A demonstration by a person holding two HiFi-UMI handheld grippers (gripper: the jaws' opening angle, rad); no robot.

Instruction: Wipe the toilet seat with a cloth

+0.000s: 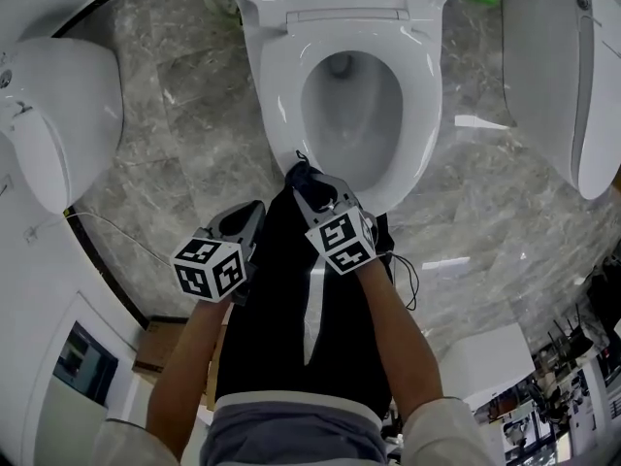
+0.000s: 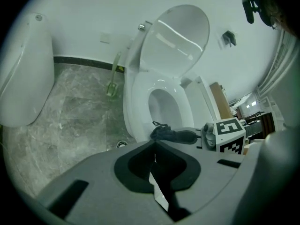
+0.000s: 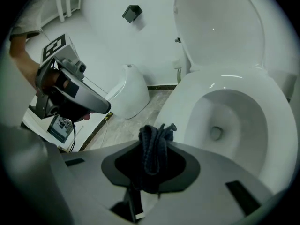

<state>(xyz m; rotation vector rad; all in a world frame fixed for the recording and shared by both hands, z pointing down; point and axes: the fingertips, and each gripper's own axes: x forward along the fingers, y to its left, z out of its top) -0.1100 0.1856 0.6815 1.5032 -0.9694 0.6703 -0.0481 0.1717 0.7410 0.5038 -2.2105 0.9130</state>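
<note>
Cool, even light, soft glare on the toilet seat (image 1: 279,105); fisheye gripper views darken at corners.

This looks like a bathroom-fixtures showroom: 3 white toilets stand unpartitioned on a grey marble floor (image 1: 184,95), the middle toilet (image 1: 281,95) open-lidded, a left toilet (image 1: 58,115) and a right toilet (image 1: 563,76) flanking it, against a plain white wall (image 2: 84,18).

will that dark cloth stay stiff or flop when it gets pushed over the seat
Likely floppy: the cloth bunches in soft folds in the right gripper. It is probably light, and may slide easily on the glossy toilet seat.
</note>
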